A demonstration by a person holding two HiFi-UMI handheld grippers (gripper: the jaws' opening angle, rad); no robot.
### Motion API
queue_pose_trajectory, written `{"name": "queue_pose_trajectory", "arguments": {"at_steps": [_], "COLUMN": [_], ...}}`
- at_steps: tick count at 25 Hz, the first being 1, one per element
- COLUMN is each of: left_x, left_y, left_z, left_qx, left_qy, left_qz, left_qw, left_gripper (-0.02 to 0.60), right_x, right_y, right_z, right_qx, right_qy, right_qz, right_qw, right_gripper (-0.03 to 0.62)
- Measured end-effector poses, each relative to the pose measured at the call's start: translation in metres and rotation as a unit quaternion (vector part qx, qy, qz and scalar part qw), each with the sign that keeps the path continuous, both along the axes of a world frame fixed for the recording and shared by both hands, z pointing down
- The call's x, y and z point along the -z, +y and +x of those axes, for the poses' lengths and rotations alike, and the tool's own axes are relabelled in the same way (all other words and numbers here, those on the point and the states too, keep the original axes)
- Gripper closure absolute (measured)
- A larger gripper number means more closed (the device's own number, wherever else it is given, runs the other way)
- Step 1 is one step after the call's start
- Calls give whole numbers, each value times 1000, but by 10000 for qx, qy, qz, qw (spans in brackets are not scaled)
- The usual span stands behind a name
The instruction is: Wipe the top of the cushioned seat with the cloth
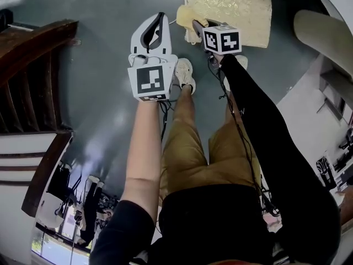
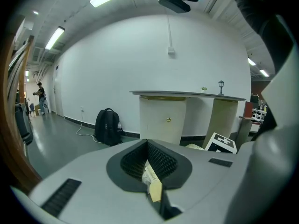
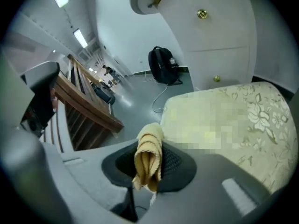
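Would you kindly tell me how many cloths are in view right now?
1: a yellow cloth pinched in the right gripper's fingers, at the cushioned seat's near corner; no other shows.

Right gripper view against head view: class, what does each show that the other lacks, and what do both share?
Only the right gripper view: a black backpack by the wall and brass door knobs. Only the head view: the left gripper, the person's legs and a shoe. Both: the right gripper shut on the yellow cloth, the cushioned seat, the wooden railing.
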State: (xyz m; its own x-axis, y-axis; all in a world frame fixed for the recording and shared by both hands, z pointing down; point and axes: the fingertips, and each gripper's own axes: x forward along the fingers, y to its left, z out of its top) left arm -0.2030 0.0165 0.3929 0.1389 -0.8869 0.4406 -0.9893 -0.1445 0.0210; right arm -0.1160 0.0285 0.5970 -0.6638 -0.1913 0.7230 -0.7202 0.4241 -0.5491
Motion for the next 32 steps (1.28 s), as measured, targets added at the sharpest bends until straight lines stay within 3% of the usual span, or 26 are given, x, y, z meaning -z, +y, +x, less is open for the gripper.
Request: {"name": "queue_pose_trajectory", "arguments": {"at_steps": [8, 25, 32], "left_x": [-3, 1, -1], "left_y": [-2, -32, -31], "left_z": [14, 149, 184], "left_qx": [-83, -448, -437], "left_qy": [34, 2, 31], "left_qz": [-14, -49, -77], "left_qw": [10000, 9990, 9990], "left_gripper": [575, 575, 575], "right_x": [-12, -18, -11], "right_y": [-26, -65, -68], "right_z": [72, 332, 377], "right_qx": [-328, -1172, -1187], "right_qy": [726, 1808, 1986], "right_qz": [289, 428, 522], "right_qw": [9964, 9756, 9715], "right_gripper": [533, 533, 533]}}
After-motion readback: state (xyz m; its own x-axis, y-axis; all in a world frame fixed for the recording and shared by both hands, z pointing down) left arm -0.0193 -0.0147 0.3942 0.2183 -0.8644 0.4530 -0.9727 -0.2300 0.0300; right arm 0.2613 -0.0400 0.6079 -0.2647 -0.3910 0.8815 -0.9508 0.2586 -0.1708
